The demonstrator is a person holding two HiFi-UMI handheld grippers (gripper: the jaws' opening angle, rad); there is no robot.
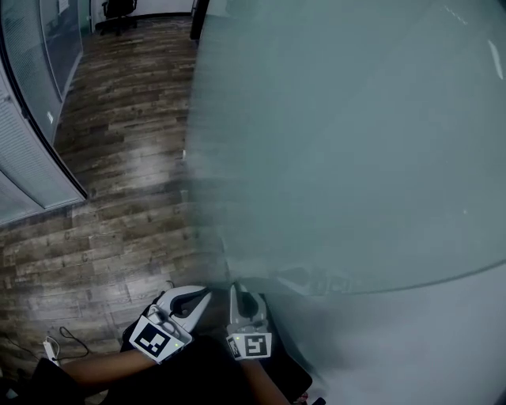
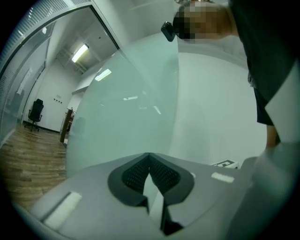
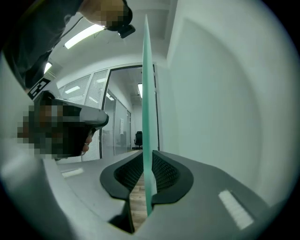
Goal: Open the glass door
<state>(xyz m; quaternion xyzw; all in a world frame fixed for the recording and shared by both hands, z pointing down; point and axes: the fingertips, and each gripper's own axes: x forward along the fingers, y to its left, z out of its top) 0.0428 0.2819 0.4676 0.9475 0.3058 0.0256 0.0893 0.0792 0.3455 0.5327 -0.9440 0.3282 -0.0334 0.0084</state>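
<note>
Shows, at 9 o'clock of the head view, a glass partition (image 1: pixel 24 119) with blinds, and next to it a wooden floor (image 1: pixel 118 158) running up to a dark office chair (image 1: pixel 118 8) at 11 o'clock

Finds a thin cable (image 1: pixel 67 340) lying on that floor at 8 o'clock, just left of a bare forearm (image 1: pixel 103 368)

Carries the left tongs (image 2: pixel 149 157) at 7 o'clock of the head view, pads pressed together at the tips with nothing between them, nose toward the frosted face of the pane

Pinches the edge of the glass door (image 1: pixel 348 142) with the right tongs (image 3: pixel 146 161), just right of the left ones at 6 o'clock, one dark pad on each face of the pane

Puts the door across the head view from 12 to 4 o'clock, a pale green frosted sheet; in the right gripper view, sets it edge-on as a thin green strip rising from between the pads straight to 12 o'clock

Leaves a white wall (image 3: pixel 220 93) at 3 o'clock of that view, to the right of the pane
</note>
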